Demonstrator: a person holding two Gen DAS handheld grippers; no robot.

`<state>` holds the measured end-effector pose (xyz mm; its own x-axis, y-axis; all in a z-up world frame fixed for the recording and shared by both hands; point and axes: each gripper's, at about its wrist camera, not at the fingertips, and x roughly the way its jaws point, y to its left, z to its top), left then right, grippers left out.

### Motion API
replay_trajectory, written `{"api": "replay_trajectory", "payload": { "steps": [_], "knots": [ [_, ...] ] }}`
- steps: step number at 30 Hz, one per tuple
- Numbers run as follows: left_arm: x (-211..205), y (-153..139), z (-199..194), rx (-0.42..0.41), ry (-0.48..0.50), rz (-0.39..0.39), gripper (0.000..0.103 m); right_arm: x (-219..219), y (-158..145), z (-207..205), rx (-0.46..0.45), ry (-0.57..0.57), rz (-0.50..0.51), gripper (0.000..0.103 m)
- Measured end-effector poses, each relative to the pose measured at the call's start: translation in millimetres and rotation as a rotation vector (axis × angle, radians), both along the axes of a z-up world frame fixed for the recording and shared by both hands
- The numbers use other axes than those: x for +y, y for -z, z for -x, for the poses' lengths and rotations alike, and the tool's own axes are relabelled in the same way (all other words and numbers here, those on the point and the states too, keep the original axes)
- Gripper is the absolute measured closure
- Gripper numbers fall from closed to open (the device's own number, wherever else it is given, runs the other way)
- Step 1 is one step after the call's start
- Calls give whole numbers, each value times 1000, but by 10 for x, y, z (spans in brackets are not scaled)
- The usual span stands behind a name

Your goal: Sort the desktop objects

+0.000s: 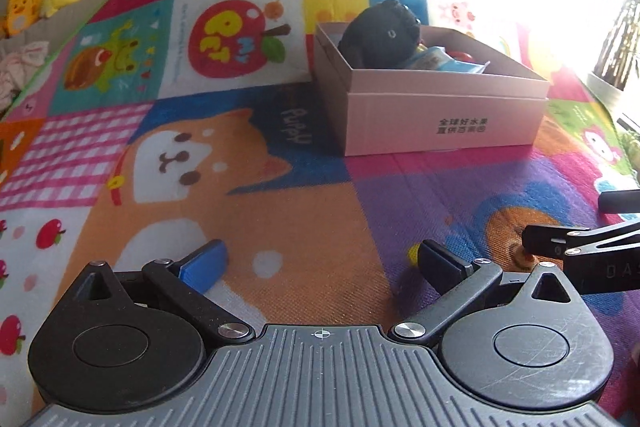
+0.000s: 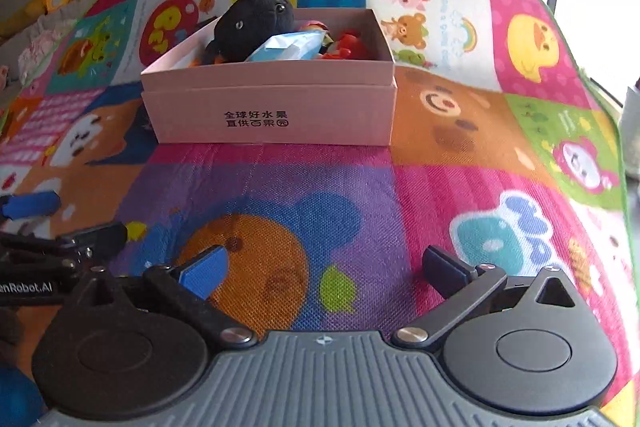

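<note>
Both tongs stand wide with nothing between their fingers: left tongs (image 1: 322, 263) and right tongs (image 2: 326, 267) hover side by side over the patterned play mat (image 2: 440, 187). Ahead of the right tongs, and ahead and to the right of the left, sits the pink box (image 2: 272, 115), holding a black plush toy (image 2: 252, 23), a blue packet (image 2: 288, 45) and red pieces (image 2: 352, 47).
</note>
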<state>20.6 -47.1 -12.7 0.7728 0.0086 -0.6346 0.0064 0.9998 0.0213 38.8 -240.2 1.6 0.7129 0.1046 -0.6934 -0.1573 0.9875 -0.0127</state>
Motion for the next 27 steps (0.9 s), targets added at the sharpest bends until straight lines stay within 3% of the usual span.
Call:
{"api": "replay_trajectory", "payload": {
  "steps": [10, 27],
  "knots": [
    [22, 6, -175, 4, -53, 19, 0, -33, 69, -184, -67, 21, -25, 0],
    [-3, 6, -171, 6, -52, 12, 0, -26, 63, -181, -65, 22, -24, 0]
  ]
}}
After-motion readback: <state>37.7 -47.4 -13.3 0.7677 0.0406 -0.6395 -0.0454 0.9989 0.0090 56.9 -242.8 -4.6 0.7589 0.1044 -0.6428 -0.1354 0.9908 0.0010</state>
